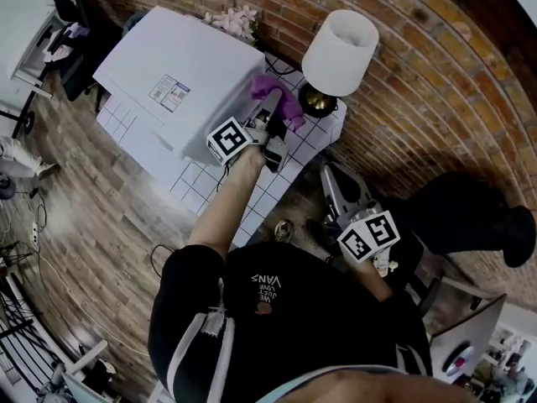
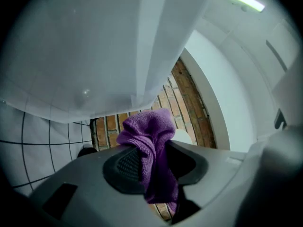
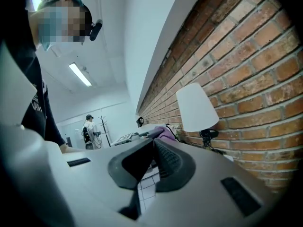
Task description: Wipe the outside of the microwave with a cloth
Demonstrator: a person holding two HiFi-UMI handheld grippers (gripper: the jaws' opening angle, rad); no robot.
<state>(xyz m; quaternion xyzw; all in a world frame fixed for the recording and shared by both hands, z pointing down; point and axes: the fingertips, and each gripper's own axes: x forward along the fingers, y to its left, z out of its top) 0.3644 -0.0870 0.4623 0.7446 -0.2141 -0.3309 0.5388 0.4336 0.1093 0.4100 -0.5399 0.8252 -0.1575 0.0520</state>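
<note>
Brick wall (image 1: 403,74) behind a white tiled table (image 1: 277,183), with wood-look flooring around it; a second person stands far off in the right gripper view. All positions are given relative to the microwave (image 1: 180,65), a white box standing on the table.

(a) Cloth (image 1: 284,101): purple, bunched, at the microwave's side face that is turned toward the lamp (image 1: 340,50), close to the wall. In the left gripper view the cloth (image 2: 151,145) stands out past the pads, with the microwave's white panel (image 2: 94,46) directly above. The cloth probably leads so that fabric, not the jaw, meets the casing.

(b) Left gripper (image 1: 270,107): jaws closed tight on the cloth, a fold pinched between the ribbed pads. It is reached out at arm's length beside the microwave and seems to be working that side face. Whether the cloth actually touches the casing cannot be told.

(c) Right gripper (image 1: 329,173): well away from the microwave, off the table edge and near the person's body. Its jaws (image 3: 154,143) meet at the tips with nothing between them. It looks parked clear of the wiping arm, and one hand is likely enough for this step.
</note>
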